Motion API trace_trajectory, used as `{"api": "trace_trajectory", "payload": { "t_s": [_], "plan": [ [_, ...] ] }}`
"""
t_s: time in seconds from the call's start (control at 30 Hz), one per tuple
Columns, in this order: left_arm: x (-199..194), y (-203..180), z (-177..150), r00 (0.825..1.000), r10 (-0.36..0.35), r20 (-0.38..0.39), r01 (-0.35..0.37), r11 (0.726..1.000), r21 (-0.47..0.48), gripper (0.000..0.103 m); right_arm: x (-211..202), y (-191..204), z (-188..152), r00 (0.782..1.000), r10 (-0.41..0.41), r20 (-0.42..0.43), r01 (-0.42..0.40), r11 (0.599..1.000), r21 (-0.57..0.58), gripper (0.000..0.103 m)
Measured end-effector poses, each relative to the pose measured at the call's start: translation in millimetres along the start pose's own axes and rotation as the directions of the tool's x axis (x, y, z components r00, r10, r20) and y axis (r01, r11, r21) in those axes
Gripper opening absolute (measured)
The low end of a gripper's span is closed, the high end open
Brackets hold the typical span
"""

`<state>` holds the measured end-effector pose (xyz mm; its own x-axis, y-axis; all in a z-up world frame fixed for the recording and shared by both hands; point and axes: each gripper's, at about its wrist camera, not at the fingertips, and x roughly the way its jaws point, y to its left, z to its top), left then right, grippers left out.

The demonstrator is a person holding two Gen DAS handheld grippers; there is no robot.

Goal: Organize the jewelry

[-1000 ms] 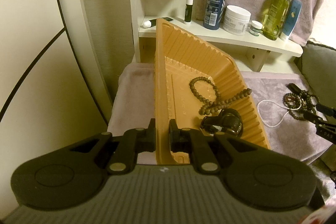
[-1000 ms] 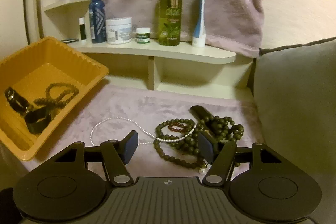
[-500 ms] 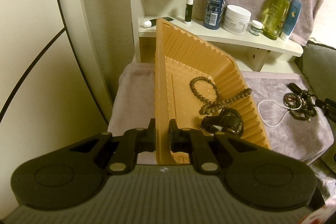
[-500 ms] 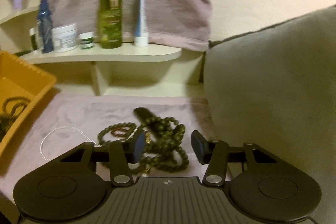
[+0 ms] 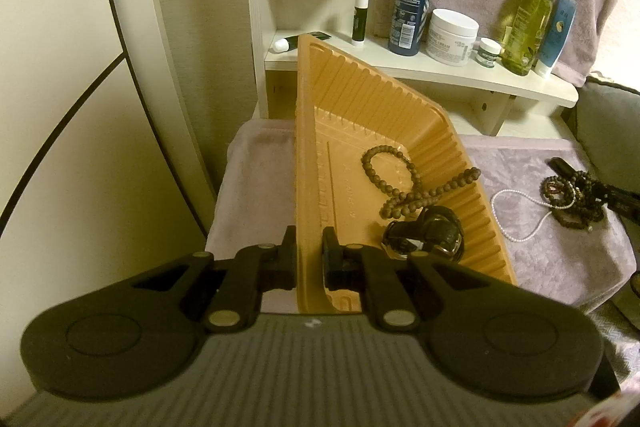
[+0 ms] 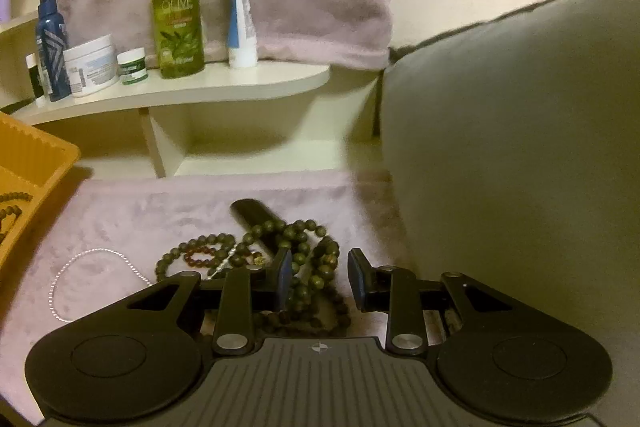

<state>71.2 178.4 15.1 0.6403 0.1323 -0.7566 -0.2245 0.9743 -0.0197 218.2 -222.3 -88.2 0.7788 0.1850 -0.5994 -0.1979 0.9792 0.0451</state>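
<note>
Two pieces already lie in the ribbed orange plastic tray [image 5: 360, 115]: a brown bead bracelet [image 5: 404, 183] and a black wristwatch [image 5: 424, 235]. My left gripper [image 5: 310, 259] clamps the tray's near rim. Left on the mauve cloth's [image 6: 140, 211] right edge: green bead strands [image 6: 308, 259], with my right gripper [image 6: 318, 277] closing around them, and a pearl chain [image 6: 72, 267]. The green bottle [image 6: 176, 11] reads "OLIVE".
</note>
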Motion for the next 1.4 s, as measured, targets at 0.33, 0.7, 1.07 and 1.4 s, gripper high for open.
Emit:
{"api": "trace_trajectory", "payload": {
  "t_s": [0.33, 0.7, 1.07, 1.4],
  "plan": [
    [-0.3, 0.3, 0.0, 1.0, 0.0, 0.0, 0.0, 1.0, 0.0, 0.01, 16.8, 6.2, 4.2, 0.999, -0.01, -0.034, 0.01, 1.0, -0.006, 0.033],
    [-0.3, -0.3, 0.5, 1.0, -0.001, -0.001, 0.001, 1.0, 0.001, 0.01, 2.1, 7.6, 7.0, 0.999, -0.036, 0.0, 0.036, 0.998, -0.053, 0.015],
    [0.4, 2.0, -0.9, 1.0, -0.003, 0.003, 0.003, 1.0, 0.002, 0.01, -51.0, 17.3, 29.4, 0.988, -0.02, 0.155, 0.043, 0.988, -0.145, 0.007],
    [-1.0, 0.3, 0.0, 1.0, -0.004, 0.008, 0.004, 1.0, 0.003, 0.01, -83.5, 19.9, 54.8, 0.97, 0.019, 0.243, 0.034, 0.977, -0.212, 0.007]
  ]
}}
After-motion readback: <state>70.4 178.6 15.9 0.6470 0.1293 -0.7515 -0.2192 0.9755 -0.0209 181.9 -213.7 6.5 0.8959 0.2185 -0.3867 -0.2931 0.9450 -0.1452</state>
